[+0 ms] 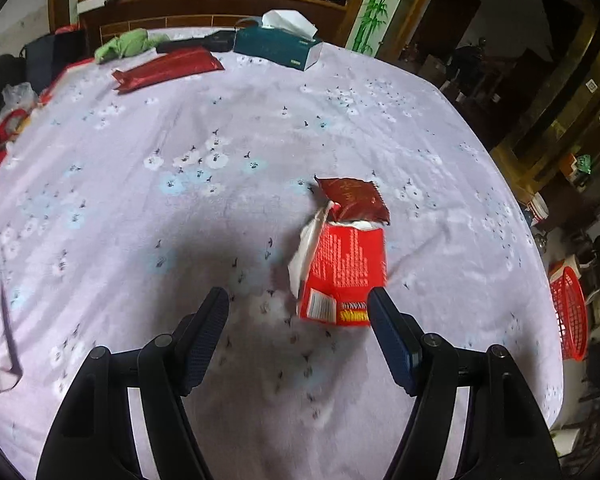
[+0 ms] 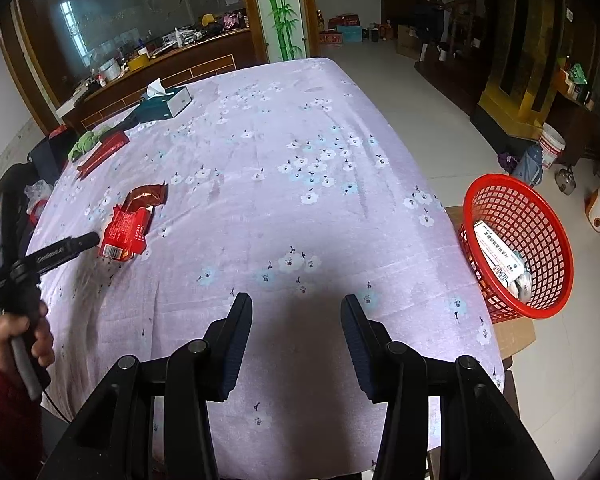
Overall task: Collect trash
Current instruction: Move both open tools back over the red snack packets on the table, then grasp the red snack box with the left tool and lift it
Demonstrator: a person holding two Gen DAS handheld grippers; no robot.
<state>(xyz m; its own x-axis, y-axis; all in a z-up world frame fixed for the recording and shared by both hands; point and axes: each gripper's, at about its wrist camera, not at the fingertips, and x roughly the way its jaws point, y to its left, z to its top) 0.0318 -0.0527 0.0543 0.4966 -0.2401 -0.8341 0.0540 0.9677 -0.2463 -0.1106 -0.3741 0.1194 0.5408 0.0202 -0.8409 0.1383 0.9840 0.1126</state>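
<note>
Lilac cloth printed with small white and blue flowers covers the table [image 2: 300,168], with a cluttered wooden sideboard [image 2: 172,56] behind it and a pale tiled floor to the right.

The left gripper [image 1: 298,304] hovers low over the cloth with its jaws released and nothing between them. Its right finger tip sits just beside the near corner of a torn red carton [image 1: 346,274], which lies flat with white paper spilling from its open end. Touching the carton's far end is a crumpled dark red foil wrapper [image 1: 354,198]. In the right wrist view a hand [image 2: 18,334] in a red sleeve holds this gripper's handle.

The right gripper [image 2: 296,310] is also spread apart and holds nothing, above bare cloth near the table's front edge, well apart from the carton.

Farther back on the table lie a long red packet [image 1: 168,68], a green cloth [image 1: 126,46] and a teal tissue box [image 1: 278,48].

Beside the table's right edge, a red plastic basket [image 2: 516,246] sits tilted on a cardboard box [image 2: 514,334], with a white medicine box [image 2: 498,254] inside it.
</note>
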